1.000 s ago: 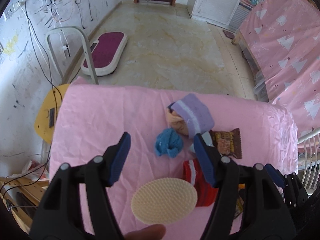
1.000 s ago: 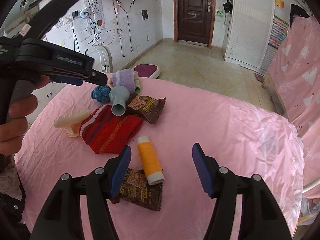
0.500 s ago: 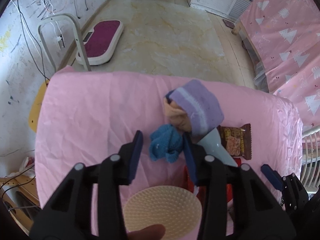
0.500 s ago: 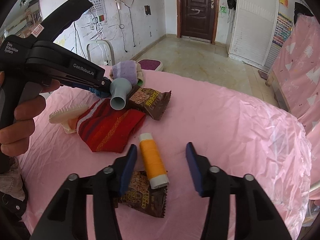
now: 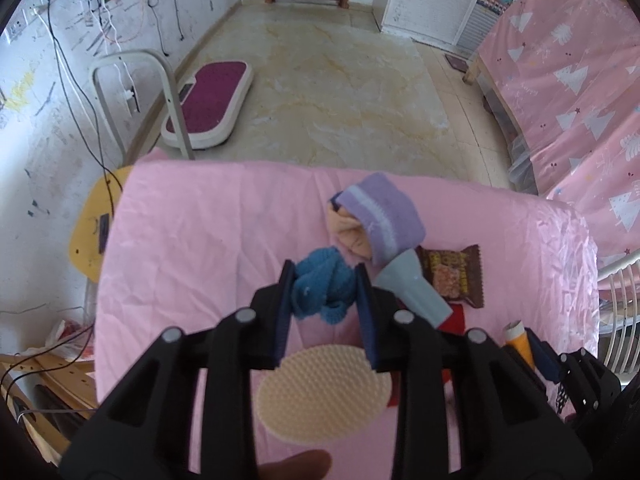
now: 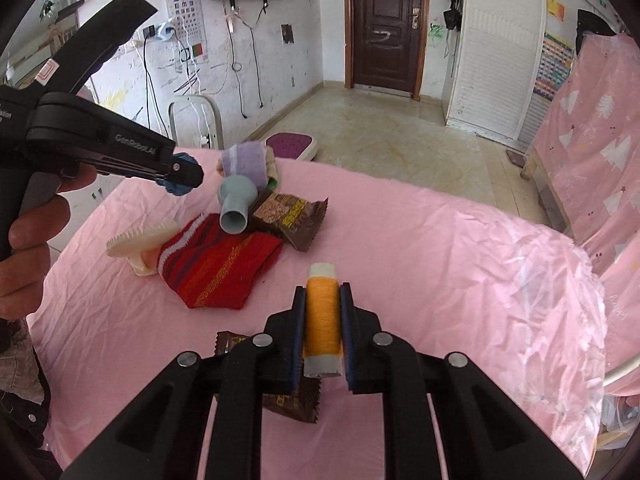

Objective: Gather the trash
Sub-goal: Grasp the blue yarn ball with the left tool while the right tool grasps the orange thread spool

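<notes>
1. Your right gripper (image 6: 322, 320) has just closed onto the orange thread spool (image 6: 322, 312), its long axis lying along the fingers
2. Your left gripper (image 5: 325, 292) has just closed around the blue cloth ball (image 5: 322, 290) on the pink tabletop (image 5: 208, 220)

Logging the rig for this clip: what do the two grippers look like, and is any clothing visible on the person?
Both the left gripper and right gripper are black plastic with flat dark-blue pads and silver pivot rivets. Seen from the right wrist, the left gripper's body carries white lettering and a red-outlined sticker. Only a strip of dark clothing shows at the frame edge; no cables visible.
</notes>
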Demonstrator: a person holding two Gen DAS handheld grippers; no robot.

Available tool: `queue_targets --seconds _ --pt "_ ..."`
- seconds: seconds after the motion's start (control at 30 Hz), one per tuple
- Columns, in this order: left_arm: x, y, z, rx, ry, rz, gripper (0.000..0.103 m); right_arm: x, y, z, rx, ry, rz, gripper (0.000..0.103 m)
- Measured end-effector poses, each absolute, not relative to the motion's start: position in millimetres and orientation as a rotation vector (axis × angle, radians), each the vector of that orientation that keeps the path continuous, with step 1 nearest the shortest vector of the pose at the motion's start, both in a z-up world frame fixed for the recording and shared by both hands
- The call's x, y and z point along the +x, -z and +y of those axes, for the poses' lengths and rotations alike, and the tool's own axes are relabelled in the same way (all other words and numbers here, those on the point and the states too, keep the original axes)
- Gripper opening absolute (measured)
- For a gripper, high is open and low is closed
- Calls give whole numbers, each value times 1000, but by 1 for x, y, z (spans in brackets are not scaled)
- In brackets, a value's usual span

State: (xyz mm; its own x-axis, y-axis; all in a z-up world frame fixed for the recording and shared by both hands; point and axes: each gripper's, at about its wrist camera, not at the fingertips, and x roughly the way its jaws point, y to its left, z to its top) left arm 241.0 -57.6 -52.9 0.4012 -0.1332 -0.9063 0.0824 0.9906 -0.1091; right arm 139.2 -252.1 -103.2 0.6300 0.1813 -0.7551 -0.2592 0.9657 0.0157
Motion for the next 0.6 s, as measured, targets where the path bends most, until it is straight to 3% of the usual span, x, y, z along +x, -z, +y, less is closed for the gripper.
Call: queue_targets --seconds 0.6 --pt "174 -13 -145 73 269 1017 28 73 45 -336 3 -126 688 6"
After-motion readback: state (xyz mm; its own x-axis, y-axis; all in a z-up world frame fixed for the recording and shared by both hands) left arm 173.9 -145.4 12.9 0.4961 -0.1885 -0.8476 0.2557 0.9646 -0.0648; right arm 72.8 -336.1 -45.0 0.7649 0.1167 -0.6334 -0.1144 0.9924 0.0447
